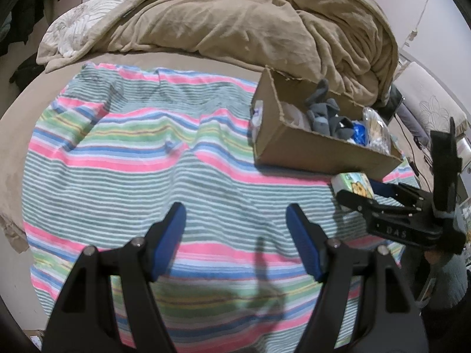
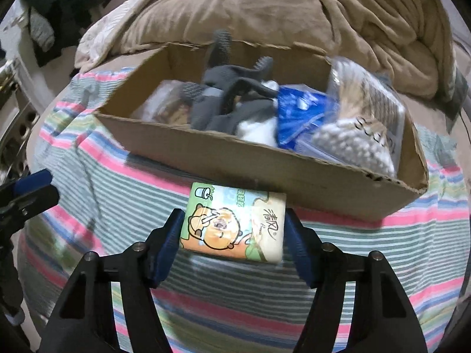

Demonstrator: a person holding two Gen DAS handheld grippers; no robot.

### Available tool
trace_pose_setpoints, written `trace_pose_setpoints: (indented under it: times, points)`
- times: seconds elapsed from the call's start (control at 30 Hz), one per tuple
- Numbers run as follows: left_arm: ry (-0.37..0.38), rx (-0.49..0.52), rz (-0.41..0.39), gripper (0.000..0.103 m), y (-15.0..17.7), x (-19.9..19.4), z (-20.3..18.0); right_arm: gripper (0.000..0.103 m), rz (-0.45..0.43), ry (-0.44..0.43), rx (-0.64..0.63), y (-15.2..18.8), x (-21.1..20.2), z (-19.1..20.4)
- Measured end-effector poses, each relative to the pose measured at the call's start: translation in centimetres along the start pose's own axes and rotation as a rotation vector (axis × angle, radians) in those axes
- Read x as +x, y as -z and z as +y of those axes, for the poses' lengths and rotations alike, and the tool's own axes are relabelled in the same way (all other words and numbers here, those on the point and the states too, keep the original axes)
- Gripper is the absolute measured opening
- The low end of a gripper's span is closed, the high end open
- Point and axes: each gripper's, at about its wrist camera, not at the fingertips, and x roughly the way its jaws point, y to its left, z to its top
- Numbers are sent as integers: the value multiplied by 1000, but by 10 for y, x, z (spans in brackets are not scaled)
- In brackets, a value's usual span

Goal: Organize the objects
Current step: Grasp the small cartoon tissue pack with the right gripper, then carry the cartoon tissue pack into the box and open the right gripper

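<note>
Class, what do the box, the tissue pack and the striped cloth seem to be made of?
Box: brown cardboard, matte, with ragged torn edges. Tissue pack: likely thin glossy plastic wrap, printed, slightly shiny. Striped cloth: soft woven or terry fabric, judging by its folds; the exact weave is unclear.

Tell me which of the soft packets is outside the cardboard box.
The tissue pack with the cartoon bear, held between the right gripper fingers over the striped towel. The blue packet and cotton-swab bag sit inside the cardboard box.

Tan blanket heaped behind striped towel
</note>
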Motion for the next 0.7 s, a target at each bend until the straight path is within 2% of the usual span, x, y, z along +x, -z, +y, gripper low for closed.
trace_pose_setpoints:
  times: [0.2, 0.43, 0.7]
  points:
    - [-2, 3, -24, 72, -4, -9, 0, 70, -36, -44, -34, -6, -26, 16]
    - [2, 8, -79, 72, -20, -24, 2, 70, -151, -77, -82, -29, -71, 36]
    - [-8, 30, -137, 72, -46, -29, 4, 70, -192, -69, -97, -63, -69, 40]
